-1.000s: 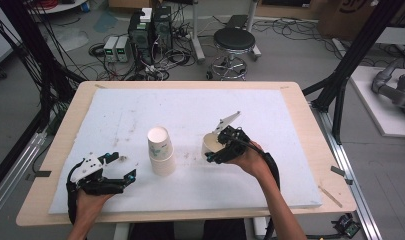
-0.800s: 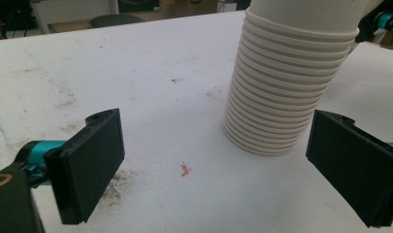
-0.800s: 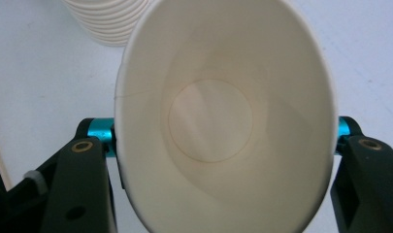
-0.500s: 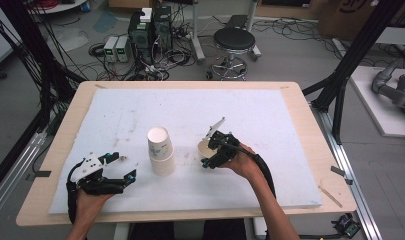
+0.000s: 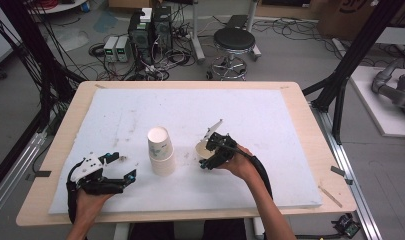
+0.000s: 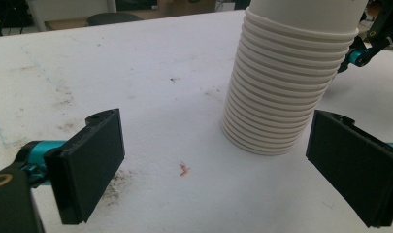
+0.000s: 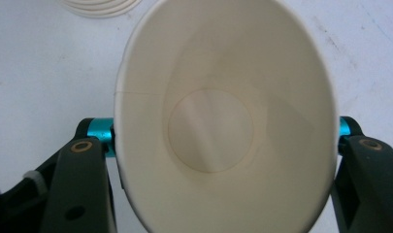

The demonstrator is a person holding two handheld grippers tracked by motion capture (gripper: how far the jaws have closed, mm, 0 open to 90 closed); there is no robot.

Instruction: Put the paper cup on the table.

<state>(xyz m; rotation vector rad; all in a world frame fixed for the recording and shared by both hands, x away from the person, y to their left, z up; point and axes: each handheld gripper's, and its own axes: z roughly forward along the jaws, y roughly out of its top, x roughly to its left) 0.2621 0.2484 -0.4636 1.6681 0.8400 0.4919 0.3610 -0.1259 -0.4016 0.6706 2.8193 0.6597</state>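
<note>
A tall stack of white paper cups (image 5: 161, 149) (image 6: 286, 73) stands mouth up near the middle of the white foam board (image 5: 190, 115). Just right of it, my right gripper (image 5: 210, 152) is shut on a single paper cup (image 5: 206, 148) (image 7: 223, 121), squeezing its mouth into an oval; the cup's empty inside faces the camera in the right gripper view. My left gripper (image 5: 121, 169) (image 6: 223, 170) rests open near the board's front left, its jaws wide apart and pointing toward the stack's base, nothing between them.
The foam board lies on a wooden table (image 5: 310, 130). A small red speck (image 6: 184, 169) lies on the board ahead of the left gripper. Behind the table are a round stool (image 5: 234, 41), computer boxes (image 5: 150, 27) and cables on the floor.
My right gripper with the single cup has moved left and nearer, closer to the cup stack. The left gripper and the stack have stayed where they were.
</note>
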